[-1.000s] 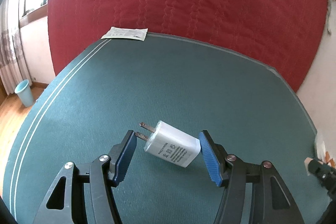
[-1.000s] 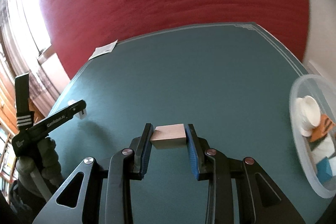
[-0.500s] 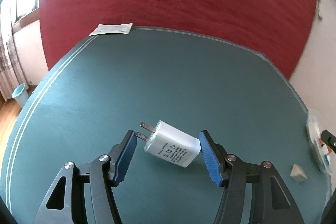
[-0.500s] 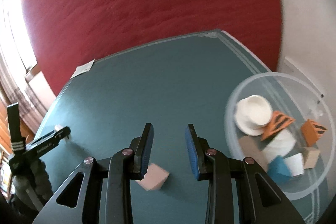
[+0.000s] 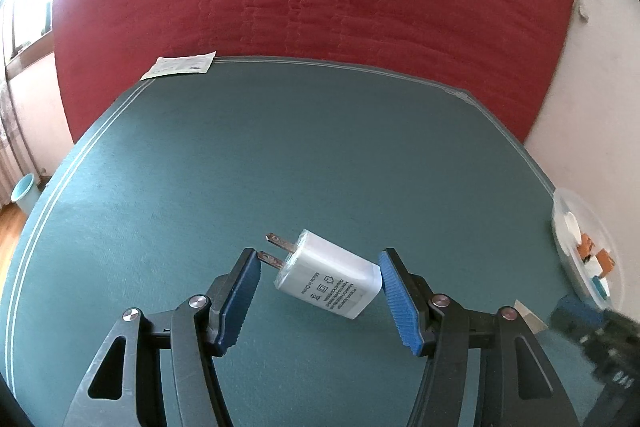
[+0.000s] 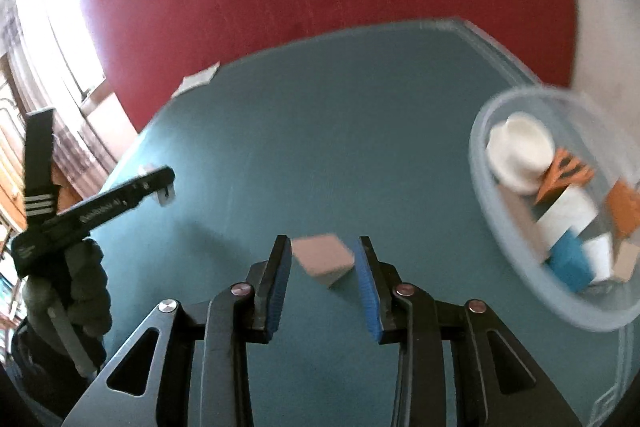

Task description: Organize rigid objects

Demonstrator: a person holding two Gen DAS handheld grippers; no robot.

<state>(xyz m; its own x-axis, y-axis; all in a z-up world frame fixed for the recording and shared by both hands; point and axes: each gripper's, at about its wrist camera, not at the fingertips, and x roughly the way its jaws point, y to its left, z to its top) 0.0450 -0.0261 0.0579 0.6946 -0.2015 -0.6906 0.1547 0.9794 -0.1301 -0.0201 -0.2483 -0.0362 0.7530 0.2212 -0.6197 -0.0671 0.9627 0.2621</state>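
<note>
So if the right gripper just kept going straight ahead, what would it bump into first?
Probably the wooden block lying between the open fingers of the right gripper; beyond it, only green table, though blur makes depth uncertain.

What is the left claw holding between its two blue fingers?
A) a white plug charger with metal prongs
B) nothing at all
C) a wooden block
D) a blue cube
A. In the left wrist view, the left claw pinches the white plug charger above the green table, one finger on its prongs and the other on its back end.
</note>
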